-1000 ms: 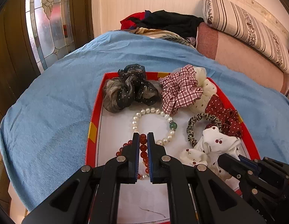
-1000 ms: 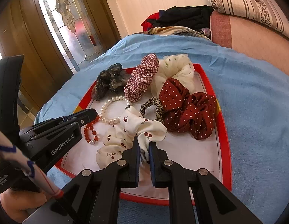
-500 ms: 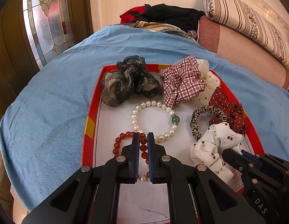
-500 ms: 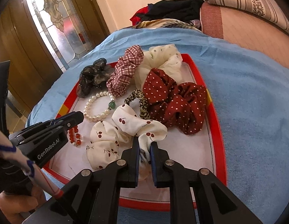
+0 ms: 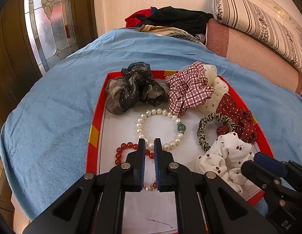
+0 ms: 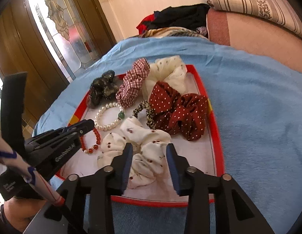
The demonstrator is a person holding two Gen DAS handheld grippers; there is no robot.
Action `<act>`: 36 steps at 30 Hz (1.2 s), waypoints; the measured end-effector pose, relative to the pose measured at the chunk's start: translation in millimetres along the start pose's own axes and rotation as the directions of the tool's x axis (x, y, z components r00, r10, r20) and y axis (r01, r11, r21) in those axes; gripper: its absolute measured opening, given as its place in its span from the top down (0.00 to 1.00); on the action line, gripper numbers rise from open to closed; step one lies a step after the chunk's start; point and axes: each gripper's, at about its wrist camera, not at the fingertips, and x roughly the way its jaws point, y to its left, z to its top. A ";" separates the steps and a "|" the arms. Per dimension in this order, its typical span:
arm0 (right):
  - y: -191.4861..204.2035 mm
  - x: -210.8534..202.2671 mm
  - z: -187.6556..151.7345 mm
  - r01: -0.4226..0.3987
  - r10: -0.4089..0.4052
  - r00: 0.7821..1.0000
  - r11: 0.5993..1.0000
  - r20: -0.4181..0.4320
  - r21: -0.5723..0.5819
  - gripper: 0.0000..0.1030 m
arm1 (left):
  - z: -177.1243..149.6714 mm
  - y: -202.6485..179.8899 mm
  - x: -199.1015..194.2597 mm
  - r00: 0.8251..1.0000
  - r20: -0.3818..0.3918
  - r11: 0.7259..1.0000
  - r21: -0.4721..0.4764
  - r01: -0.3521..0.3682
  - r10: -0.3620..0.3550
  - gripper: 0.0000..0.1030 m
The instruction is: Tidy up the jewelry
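Right tongs (image 6: 150, 148) opened off cherry scrunchie (image 6: 139, 146); "GenRobot.AI" on left tongs (image 6: 86, 125).

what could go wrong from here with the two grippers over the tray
1. The left gripper is nearly closed over the red bead bracelet, right beside the pearl bracelet; a pull might drag both.
2. The right gripper is open over the cherry scrunchie; closing again could snag the leopard hair tie touching it.
3. The two grippers work close together and could collide.
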 end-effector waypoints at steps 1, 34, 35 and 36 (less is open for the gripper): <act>0.7 -1.5 0.2 0.001 -0.001 1.000 1.000 0.002 -0.001 0.59 | 0.2 -0.4 -0.3 1.000 0.001 1.000 -0.001 -0.002 0.002 0.85; -0.8 -107.6 -45.1 0.156 -0.152 0.986 0.986 0.075 -0.064 0.14 | -28.2 -17.6 -40.9 0.987 0.127 0.995 -0.032 -0.093 0.096 0.00; -0.9 -109.1 -47.2 0.156 -0.151 0.986 0.986 0.069 -0.066 0.14 | -30.4 -16.5 -38.5 0.989 0.107 0.995 -0.041 -0.096 0.100 0.00; -1.3 -111.0 -48.9 0.156 -0.152 0.986 0.985 0.065 -0.067 0.14 | -32.8 -15.8 -37.7 0.990 0.093 0.993 -0.051 -0.103 0.107 0.00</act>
